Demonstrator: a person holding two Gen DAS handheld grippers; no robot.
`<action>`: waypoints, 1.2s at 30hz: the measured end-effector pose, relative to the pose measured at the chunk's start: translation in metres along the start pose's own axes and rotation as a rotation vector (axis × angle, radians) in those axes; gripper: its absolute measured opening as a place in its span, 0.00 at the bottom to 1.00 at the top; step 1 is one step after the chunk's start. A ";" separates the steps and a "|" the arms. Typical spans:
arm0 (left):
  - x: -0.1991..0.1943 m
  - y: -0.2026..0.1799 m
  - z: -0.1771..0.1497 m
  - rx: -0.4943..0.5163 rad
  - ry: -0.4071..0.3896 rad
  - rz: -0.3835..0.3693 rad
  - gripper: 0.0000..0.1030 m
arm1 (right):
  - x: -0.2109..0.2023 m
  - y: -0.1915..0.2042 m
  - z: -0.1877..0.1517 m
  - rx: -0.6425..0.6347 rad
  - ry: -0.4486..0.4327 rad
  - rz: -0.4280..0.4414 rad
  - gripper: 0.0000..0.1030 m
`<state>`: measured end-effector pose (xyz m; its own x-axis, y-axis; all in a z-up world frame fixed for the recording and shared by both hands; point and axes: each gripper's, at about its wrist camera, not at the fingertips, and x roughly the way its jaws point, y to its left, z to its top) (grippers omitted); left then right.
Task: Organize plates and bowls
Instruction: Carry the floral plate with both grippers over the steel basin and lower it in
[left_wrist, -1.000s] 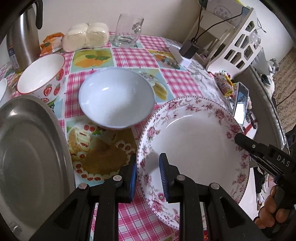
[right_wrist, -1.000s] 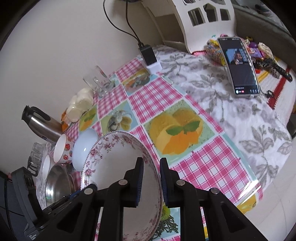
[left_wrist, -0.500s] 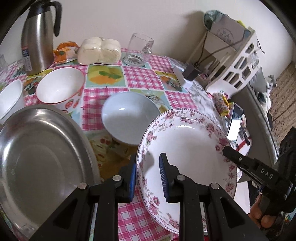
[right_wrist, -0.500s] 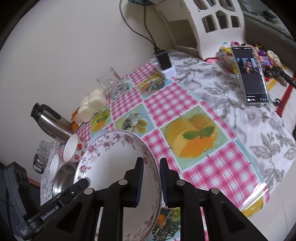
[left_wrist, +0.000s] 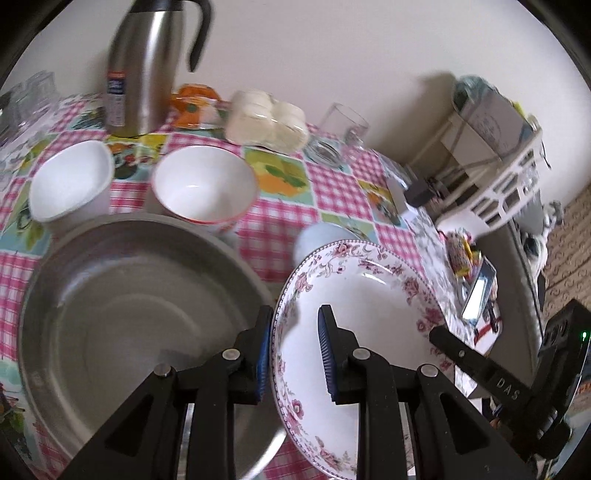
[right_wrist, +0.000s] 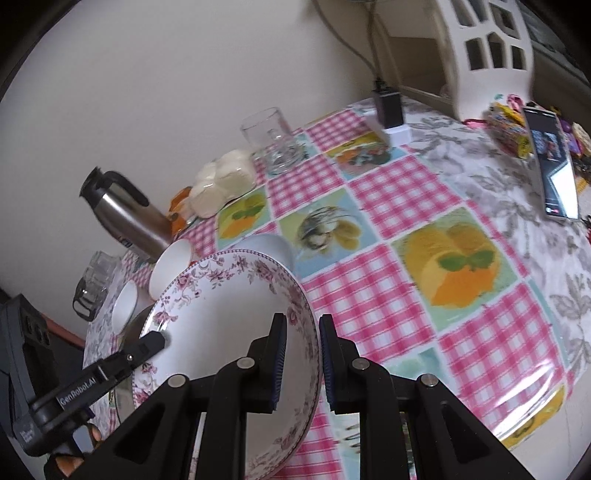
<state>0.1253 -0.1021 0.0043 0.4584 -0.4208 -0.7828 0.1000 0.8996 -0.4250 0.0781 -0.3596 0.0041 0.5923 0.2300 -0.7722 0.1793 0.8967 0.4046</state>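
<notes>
A floral-rimmed deep plate (left_wrist: 369, 314) hangs tilted above the table, held from both sides. My left gripper (left_wrist: 295, 321) is shut on its left rim, and my right gripper (right_wrist: 301, 358) is shut on the opposite rim. In the left wrist view the right gripper (left_wrist: 443, 338) shows at the plate's far edge. A large steel basin (left_wrist: 129, 314) lies just left of the plate, whose rim overlaps its edge. Behind stand a red-rimmed white bowl (left_wrist: 205, 184) and a plain white bowl (left_wrist: 70, 184). The plate mostly hides a pale blue bowl (left_wrist: 317, 236).
At the back of the checked tablecloth stand a steel thermos (left_wrist: 147, 66), a pack of white buns (left_wrist: 266, 122) and a glass (left_wrist: 343, 122). On the right are a white rack (left_wrist: 498, 177), a charger (right_wrist: 389, 110), snacks and a phone (right_wrist: 554, 162).
Both grippers carried the floral plate up and leftward to the steel basin's edge. The blue bowl slipped behind the plate, and the thermos and second white bowl came into view.
</notes>
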 end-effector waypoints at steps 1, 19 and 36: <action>-0.002 0.006 0.002 -0.013 -0.005 0.005 0.23 | 0.002 0.006 -0.001 -0.007 0.004 0.002 0.19; -0.043 0.096 0.020 -0.187 -0.062 0.026 0.23 | 0.041 0.092 -0.018 -0.085 0.060 0.072 0.19; -0.052 0.166 0.018 -0.345 -0.020 0.088 0.24 | 0.082 0.145 -0.044 -0.172 0.148 0.082 0.19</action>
<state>0.1340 0.0710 -0.0171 0.4699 -0.3381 -0.8154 -0.2431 0.8385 -0.4877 0.1181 -0.1941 -0.0220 0.4755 0.3465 -0.8086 -0.0089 0.9210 0.3895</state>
